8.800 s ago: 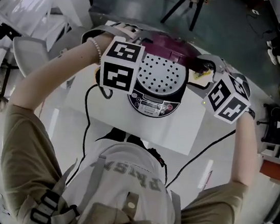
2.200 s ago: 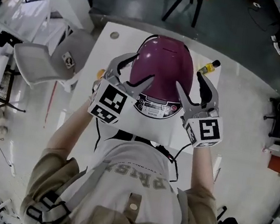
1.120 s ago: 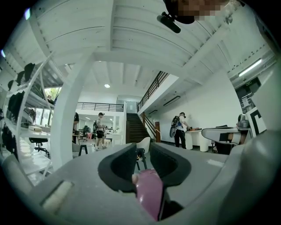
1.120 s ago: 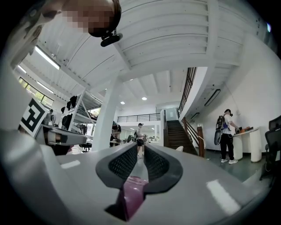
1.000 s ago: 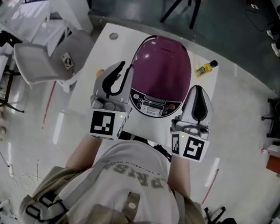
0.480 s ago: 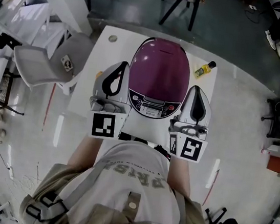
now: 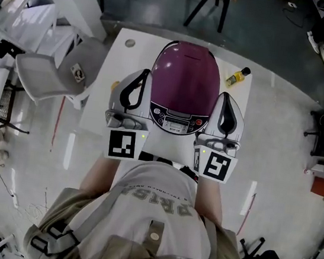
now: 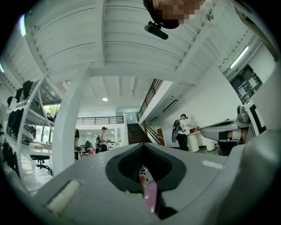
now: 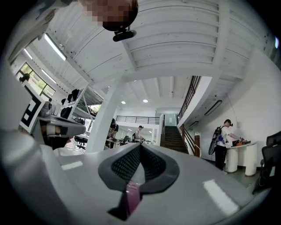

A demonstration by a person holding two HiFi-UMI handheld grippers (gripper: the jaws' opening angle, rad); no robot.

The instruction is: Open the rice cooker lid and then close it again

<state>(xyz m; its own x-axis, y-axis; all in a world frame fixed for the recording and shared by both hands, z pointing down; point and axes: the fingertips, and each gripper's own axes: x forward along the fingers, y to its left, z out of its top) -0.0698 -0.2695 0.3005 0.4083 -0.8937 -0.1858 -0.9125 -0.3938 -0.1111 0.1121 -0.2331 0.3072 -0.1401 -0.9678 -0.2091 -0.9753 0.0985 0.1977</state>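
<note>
Left gripper (image 7: 142, 74) and right gripper (image 7: 226, 99), both pressed together on nothing, are flanking the cooker (image 7: 187, 78), sitting lid-shut between them on the table (image 7: 117, 60).

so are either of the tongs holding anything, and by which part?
Nothing held. Left tongs and right tongs are both shut empty, either side of the closed rice cooker.

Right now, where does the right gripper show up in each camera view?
Head view: the right gripper is just right of the rice cooker, jaws shut.
Left gripper view: at the right edge, a grey body with its marker cube.
Right gripper view: its own shut jaws, bottom centre.
Shared landmark: the left gripper, left of the rice cooker in the head view, bottom centre in its own view, left edge in the right gripper view.
</note>
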